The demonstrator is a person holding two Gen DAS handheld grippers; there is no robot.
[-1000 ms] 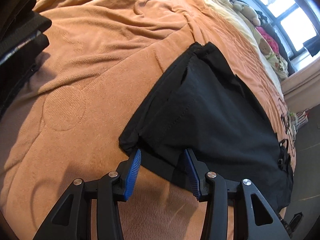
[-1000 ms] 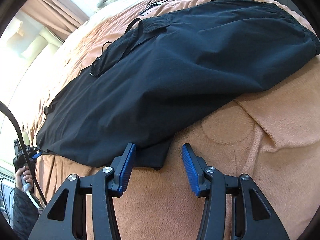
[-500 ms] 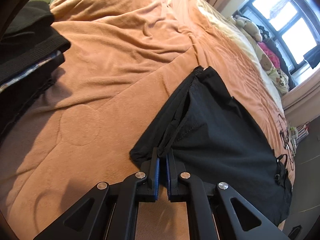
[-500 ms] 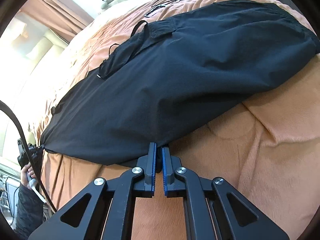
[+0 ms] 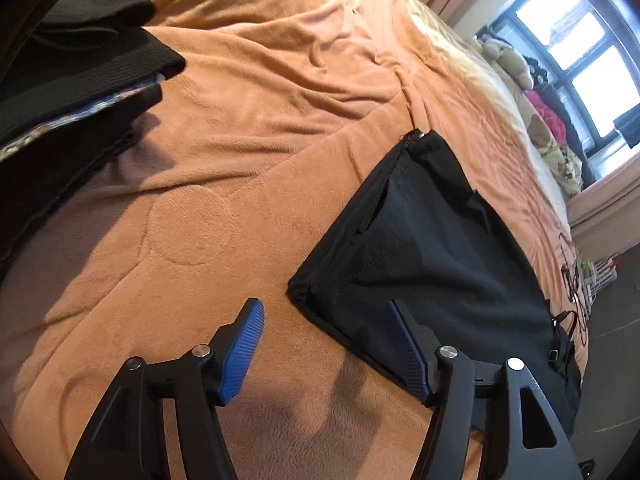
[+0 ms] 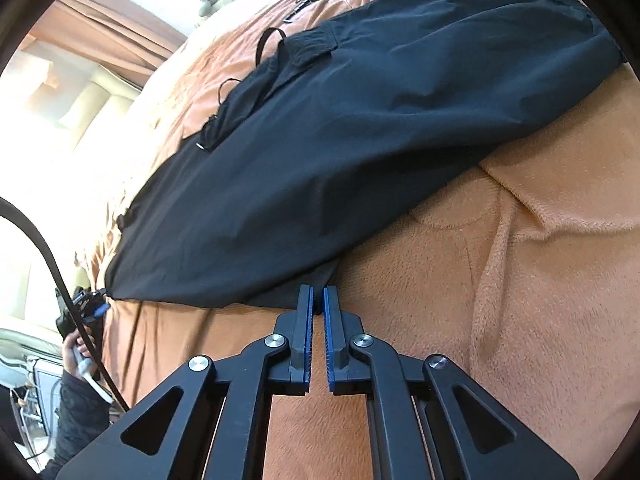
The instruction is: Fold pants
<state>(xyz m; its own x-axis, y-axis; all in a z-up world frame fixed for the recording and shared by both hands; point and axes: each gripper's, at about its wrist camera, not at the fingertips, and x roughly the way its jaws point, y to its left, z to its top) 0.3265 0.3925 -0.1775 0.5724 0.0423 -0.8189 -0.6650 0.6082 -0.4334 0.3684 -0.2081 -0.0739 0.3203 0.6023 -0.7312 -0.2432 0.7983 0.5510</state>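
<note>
The left gripper [image 5: 326, 344] has just sprung wide off the black cargo pants [image 5: 432, 256], whose corner lies at one o'clock, while the right gripper [image 6: 317, 300] stays clamped on their edge [image 6: 308, 296], legs running toward eleven.

Black cargo pants [image 6: 360, 140], folded lengthwise, flat on orange blanket [image 6: 540, 300]

The plain black fabric pants [image 5: 432, 264] lie on the orange fleece blanket [image 5: 248, 152] covering the bed, its nap pressed with faint circles. Each black hand-held gripper, left [image 5: 332, 348] and right [image 6: 316, 312], carries ribbed blue pads [image 5: 240, 354]. At the left wrist frame's upper left, folded black clothes [image 5: 80, 68] show a speckled multicoloured edge.
</note>
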